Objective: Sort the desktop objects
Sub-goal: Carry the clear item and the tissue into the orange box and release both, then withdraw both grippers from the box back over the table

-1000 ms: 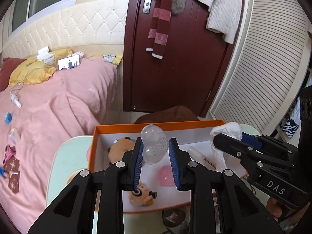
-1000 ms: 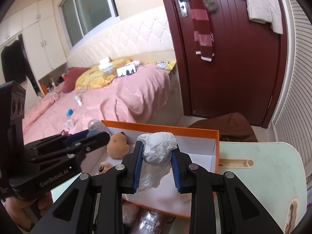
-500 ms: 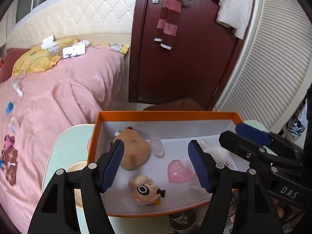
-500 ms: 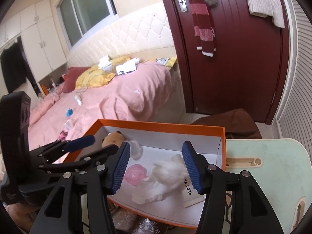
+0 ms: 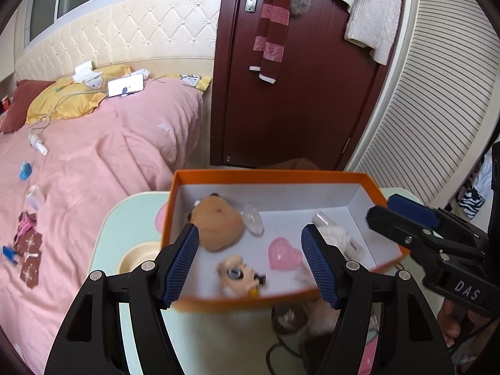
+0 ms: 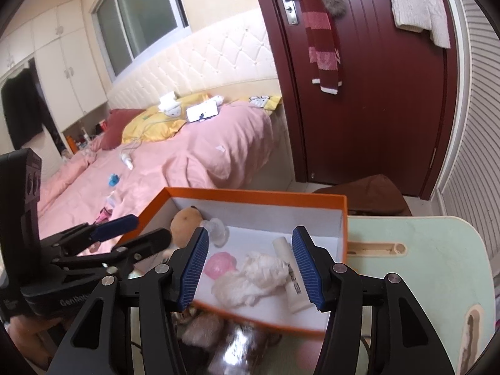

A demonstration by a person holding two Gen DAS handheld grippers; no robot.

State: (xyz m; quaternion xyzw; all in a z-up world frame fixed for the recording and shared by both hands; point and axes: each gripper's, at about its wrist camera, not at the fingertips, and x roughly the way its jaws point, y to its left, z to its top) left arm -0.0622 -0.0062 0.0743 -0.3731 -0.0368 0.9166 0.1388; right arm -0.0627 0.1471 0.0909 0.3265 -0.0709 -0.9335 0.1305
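An orange box (image 5: 268, 176) with a white inside stands on the mint-green table (image 5: 125, 218). In it lie a brown plush (image 5: 218, 228), a clear plastic piece (image 5: 253, 218), a pink heart (image 5: 284, 254), a small big-eyed figure (image 5: 239, 275), a crumpled white tissue (image 6: 253, 276) and a white tube (image 6: 290, 275). My left gripper (image 5: 249, 229) hangs open above the box's near half, holding nothing. My right gripper (image 6: 250, 231) is open over the tissue and tube, also holding nothing. Each gripper shows in the other's view: right gripper (image 5: 387, 207), left gripper (image 6: 150, 228).
Dark, furry and shiny items with a cable lie blurred in front of the box (image 6: 237, 337). The table has a round hollow (image 5: 137, 256) and a slot (image 6: 375, 247). A pink bed (image 5: 93, 172) lies to the left, a dark red door (image 5: 297, 109) behind.
Both grippers have opened. The clear piece left the left jaws and now lies by the brown plush. The tissue left the right jaws and lies beside the tube.
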